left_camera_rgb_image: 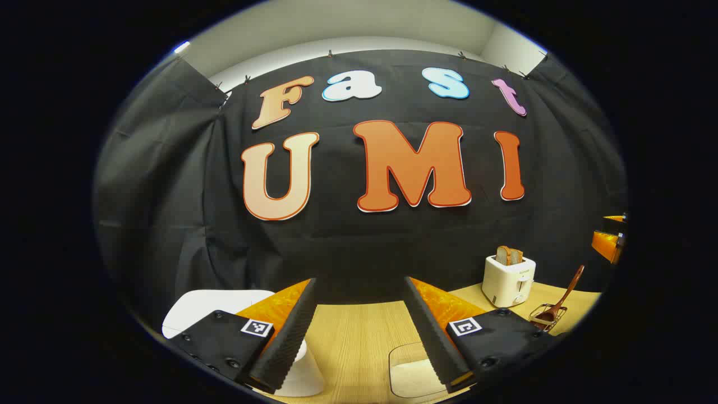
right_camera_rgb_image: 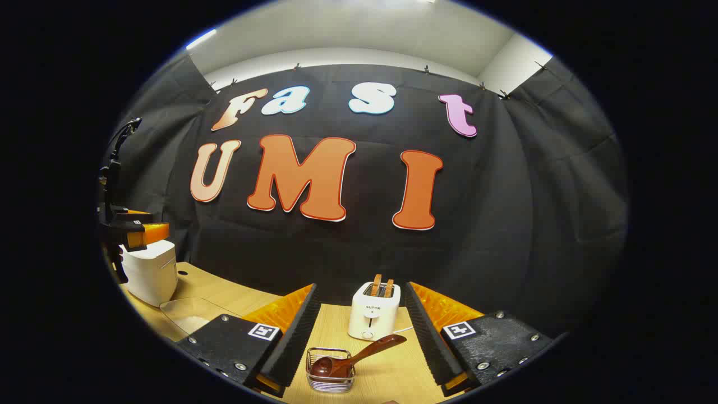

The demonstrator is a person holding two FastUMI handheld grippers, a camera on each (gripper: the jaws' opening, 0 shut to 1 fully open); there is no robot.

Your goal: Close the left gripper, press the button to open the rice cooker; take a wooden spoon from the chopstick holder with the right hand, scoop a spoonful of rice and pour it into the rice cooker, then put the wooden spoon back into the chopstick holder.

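In the left gripper view my left gripper (left_camera_rgb_image: 359, 280) is open, with nothing between its fingers. The white rice cooker (left_camera_rgb_image: 216, 303) sits low at the left, partly behind the left finger. In the right gripper view the rice cooker (right_camera_rgb_image: 150, 272) stands at the far left with its lid down, and the left gripper (right_camera_rgb_image: 132, 231) hovers just above it. My right gripper (right_camera_rgb_image: 361, 286) is open above the table. The wooden spoon (right_camera_rgb_image: 359, 353) leans in the wire chopstick holder (right_camera_rgb_image: 331, 373) just in front of its fingers. The spoon (left_camera_rgb_image: 564, 297) also shows far right in the left gripper view.
A white toaster (right_camera_rgb_image: 374, 311) with bread slices stands behind the holder, close to the black cloth wall. A clear plastic container (right_camera_rgb_image: 190, 317) lies on the wooden table (right_camera_rgb_image: 392, 376) next to the cooker; the container (left_camera_rgb_image: 409, 373) also shows under my left gripper's right finger.
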